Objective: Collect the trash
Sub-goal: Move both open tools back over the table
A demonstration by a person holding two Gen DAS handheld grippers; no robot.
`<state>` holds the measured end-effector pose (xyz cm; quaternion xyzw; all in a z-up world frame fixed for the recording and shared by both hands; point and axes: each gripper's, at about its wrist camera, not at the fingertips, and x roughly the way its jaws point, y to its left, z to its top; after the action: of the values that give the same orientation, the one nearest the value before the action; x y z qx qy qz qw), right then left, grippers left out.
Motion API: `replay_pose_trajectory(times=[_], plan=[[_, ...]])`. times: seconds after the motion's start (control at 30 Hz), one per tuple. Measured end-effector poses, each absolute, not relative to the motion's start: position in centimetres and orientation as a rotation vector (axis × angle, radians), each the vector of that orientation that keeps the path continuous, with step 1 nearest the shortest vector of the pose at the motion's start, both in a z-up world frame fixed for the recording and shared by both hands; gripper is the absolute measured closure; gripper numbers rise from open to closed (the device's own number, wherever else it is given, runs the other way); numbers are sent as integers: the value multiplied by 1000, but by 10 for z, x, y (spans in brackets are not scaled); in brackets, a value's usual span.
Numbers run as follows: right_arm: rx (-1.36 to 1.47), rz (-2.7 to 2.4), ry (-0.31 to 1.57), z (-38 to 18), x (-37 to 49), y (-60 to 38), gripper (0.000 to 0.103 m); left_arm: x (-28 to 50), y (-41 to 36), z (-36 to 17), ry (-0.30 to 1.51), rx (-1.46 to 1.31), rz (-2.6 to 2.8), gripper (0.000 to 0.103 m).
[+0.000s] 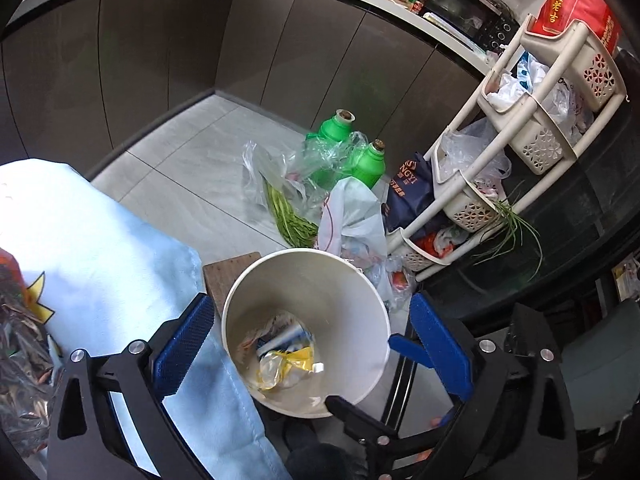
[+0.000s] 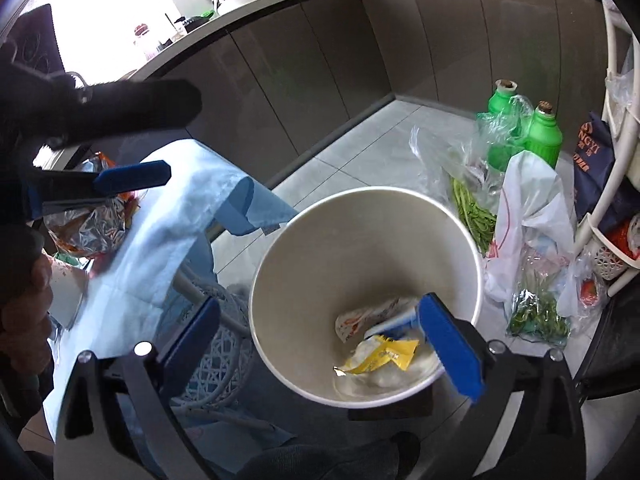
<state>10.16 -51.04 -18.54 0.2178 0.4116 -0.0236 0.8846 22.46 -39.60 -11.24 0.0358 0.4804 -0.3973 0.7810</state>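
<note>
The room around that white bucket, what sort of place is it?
Most likely a home kitchen: a countertop oven on the counter, dark base cabinets below it, and bagged green vegetables on the tiled floor.

The right gripper's fingers (image 2: 450,344) hide part of the wrappers (image 2: 380,354) inside the bucket (image 2: 320,240).

The right claw (image 2: 320,344) hangs wide open over a big white bucket (image 2: 280,264). Nothing is between its blue fingers (image 2: 450,350). Crumpled wrappers (image 2: 380,352), one yellow, lie at the bottom of the bucket. Two green bottles (image 2: 542,136) stand on the floor (image 2: 360,148) behind it, beside plastic bags (image 2: 528,208).
</note>
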Motion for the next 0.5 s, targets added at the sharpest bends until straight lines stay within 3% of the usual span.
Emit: replay_pose_trajectory(times=[0.5], plan=[[415,-70,794,-129,75,-496,4,193,-363,-57,953,59,-828,9]])
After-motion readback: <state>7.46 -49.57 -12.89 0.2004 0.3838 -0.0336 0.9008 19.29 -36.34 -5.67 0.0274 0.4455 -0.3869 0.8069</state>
